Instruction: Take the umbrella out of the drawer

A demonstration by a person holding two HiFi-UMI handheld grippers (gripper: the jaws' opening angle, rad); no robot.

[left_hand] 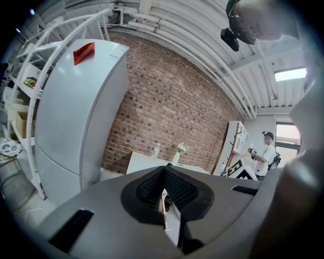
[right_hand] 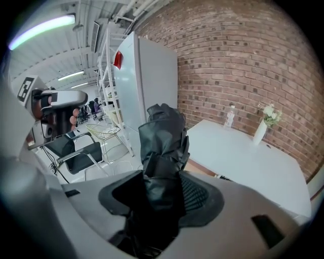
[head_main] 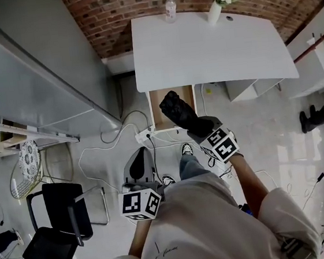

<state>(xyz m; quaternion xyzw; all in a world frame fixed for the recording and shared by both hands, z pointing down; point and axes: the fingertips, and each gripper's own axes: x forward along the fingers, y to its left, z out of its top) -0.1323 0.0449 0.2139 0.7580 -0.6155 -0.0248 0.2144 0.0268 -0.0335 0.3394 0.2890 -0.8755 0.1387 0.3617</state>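
A folded black umbrella (head_main: 177, 111) is held up over the open wooden drawer (head_main: 155, 106) under the white table (head_main: 210, 45). My right gripper (head_main: 195, 126) is shut on its lower part. In the right gripper view the umbrella (right_hand: 162, 146) stands up out of the right gripper (right_hand: 162, 188), clamped between the black pads. My left gripper (head_main: 141, 154) hangs lower and to the left, clear of the drawer. Its jaws meet in a narrow slit in the left gripper view, the left gripper (left_hand: 165, 202) holding nothing.
A tall grey fridge (head_main: 33, 71) stands at left, with a black chair (head_main: 56, 219) and a white wire chair (head_main: 27, 167) below it. Cables and a power strip (head_main: 142, 136) lie on the floor by the drawer. A water bottle (head_main: 170, 8) and flower vase (head_main: 216, 6) stand on the table. A person (left_hand: 266, 152) stands far right.
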